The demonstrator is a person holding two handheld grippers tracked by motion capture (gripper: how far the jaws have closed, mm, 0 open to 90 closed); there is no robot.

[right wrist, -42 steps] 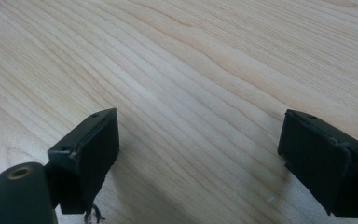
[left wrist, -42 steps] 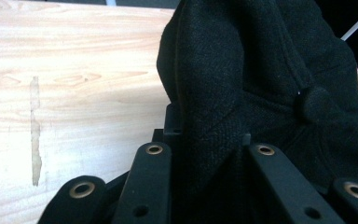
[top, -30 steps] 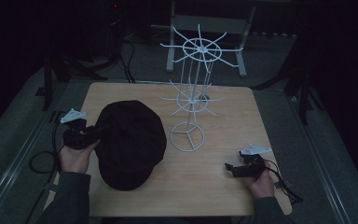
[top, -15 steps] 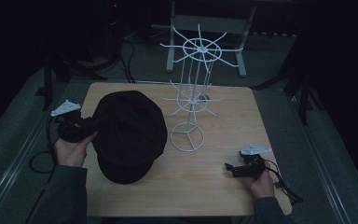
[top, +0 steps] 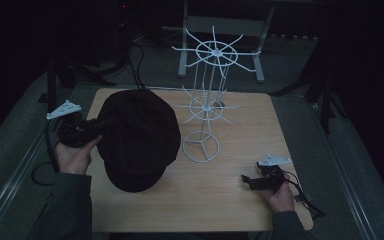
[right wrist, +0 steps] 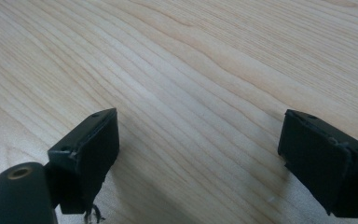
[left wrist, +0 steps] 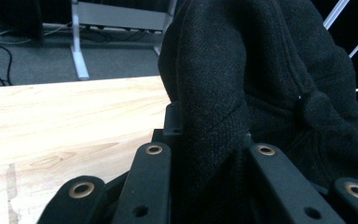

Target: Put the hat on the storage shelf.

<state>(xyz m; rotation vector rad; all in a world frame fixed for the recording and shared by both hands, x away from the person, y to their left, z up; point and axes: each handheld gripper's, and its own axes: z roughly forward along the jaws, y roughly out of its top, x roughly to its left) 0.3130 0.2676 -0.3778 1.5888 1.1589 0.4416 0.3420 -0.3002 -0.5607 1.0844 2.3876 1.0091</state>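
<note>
Left gripper [top: 97,126] has its jaws clamped on a fold of the black woollen flat cap [top: 137,137], apparently lifting it toward the white wire hat stand [top: 207,107]; it likely needs raising next. Right gripper [top: 250,181] rests wide open, empty, on the pale wooden tabletop [top: 230,200].

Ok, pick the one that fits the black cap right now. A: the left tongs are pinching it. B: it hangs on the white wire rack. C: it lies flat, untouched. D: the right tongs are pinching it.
A: the left tongs are closed on a fold of the black cap, while the right tongs stand open over bare table.
</note>
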